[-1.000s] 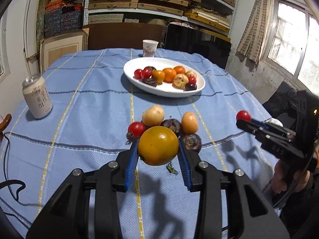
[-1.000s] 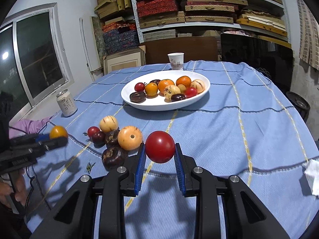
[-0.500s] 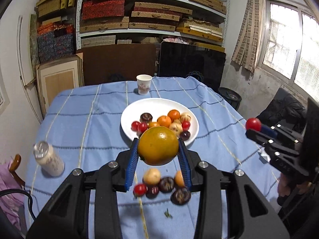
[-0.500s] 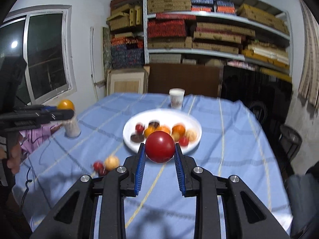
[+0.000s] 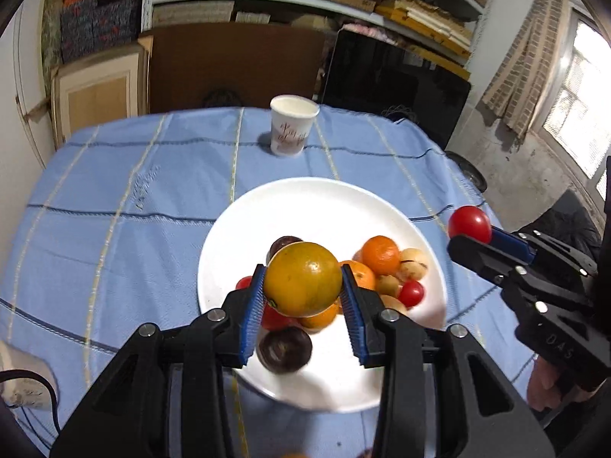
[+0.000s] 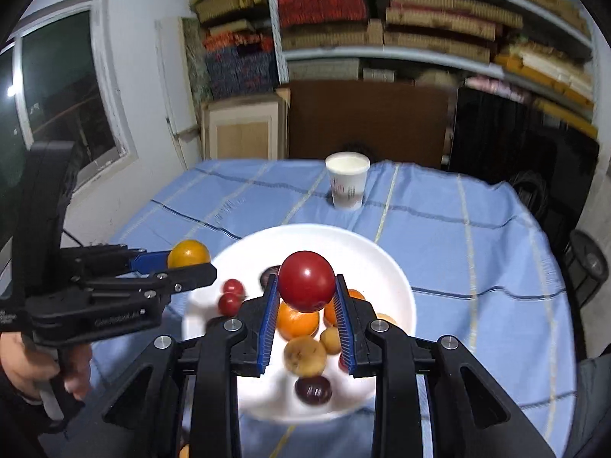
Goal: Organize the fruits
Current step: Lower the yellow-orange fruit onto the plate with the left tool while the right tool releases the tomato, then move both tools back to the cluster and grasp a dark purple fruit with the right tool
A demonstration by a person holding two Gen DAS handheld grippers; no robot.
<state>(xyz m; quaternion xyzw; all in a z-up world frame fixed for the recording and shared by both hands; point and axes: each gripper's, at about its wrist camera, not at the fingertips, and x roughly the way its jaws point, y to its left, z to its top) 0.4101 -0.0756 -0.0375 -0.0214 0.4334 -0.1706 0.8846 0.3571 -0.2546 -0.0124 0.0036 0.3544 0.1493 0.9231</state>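
Blue-padded left tongs point(image 5: 302, 293) clamp orange point(image 5: 302, 278); right tongs point(image 6: 306, 297) clamp tomato point(image 6: 306, 281).

We count two grippers, the left gripper point(image 5: 302, 289) and the right gripper point(image 6: 306, 298), each clamped on one fruit: one orange point(image 5: 303, 278) and one red tomato point(image 6: 306, 281). We see one white plate point(image 5: 328, 206) and one paper cup point(image 5: 292, 125) on one table point(image 5: 114, 191). On the plate we make out about ten fruits, though blur and the held fruit hide some.
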